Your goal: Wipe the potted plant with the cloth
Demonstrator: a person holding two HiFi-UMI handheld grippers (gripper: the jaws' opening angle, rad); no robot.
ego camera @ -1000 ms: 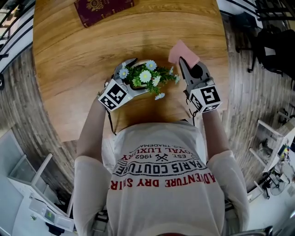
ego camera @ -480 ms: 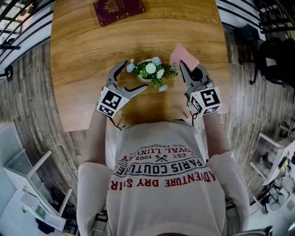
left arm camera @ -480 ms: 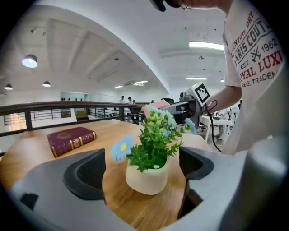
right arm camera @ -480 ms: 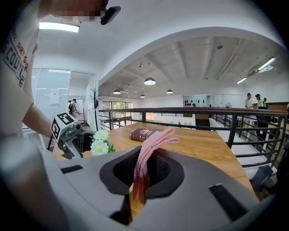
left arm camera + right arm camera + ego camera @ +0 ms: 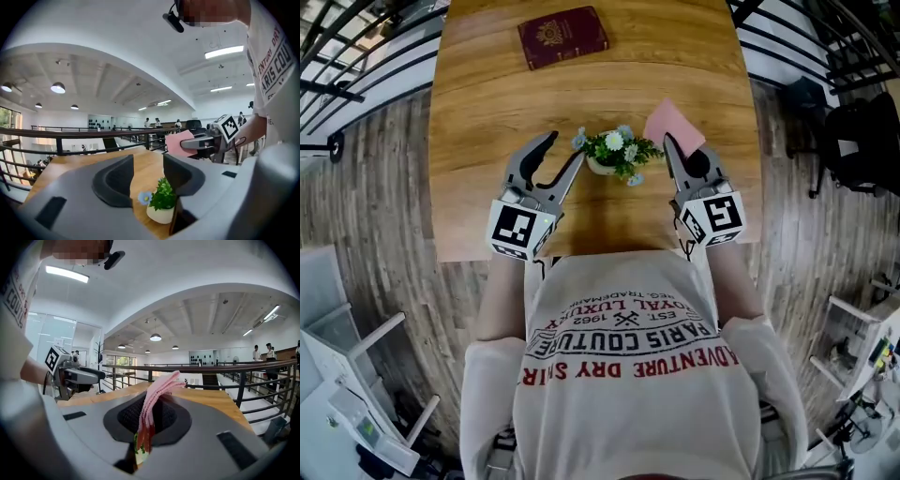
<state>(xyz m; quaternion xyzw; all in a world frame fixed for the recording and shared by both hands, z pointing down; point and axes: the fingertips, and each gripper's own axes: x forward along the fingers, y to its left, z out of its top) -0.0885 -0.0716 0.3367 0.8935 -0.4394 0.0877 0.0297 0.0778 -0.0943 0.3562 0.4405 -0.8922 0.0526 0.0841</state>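
Note:
A small potted plant (image 5: pixel 614 153) with white and blue flowers in a pale pot stands on the round wooden table (image 5: pixel 487 112). My left gripper (image 5: pixel 563 150) hovers just left of it, apart from it. Its jaws have just been closing and still stand apart with nothing between them. In the left gripper view the plant (image 5: pixel 162 203) sits low beyond the left gripper (image 5: pixel 147 177). My right gripper (image 5: pixel 672 142), to the plant's right, is shut on a folded pink cloth (image 5: pixel 673 125). The cloth (image 5: pixel 157 392) stands up from the right gripper (image 5: pixel 147 420).
A maroon book (image 5: pixel 562 36) lies at the table's far side. The near table edge (image 5: pixel 609 251) runs just in front of the person's body. Black railings (image 5: pixel 356 56) and wooden floor surround the table. A dark chair (image 5: pixel 862 131) stands at the right.
My left gripper, which stood wide around the plant pot, has drawn back to the left and risen, and its jaws have narrowed. My right gripper has lifted a little with the cloth.

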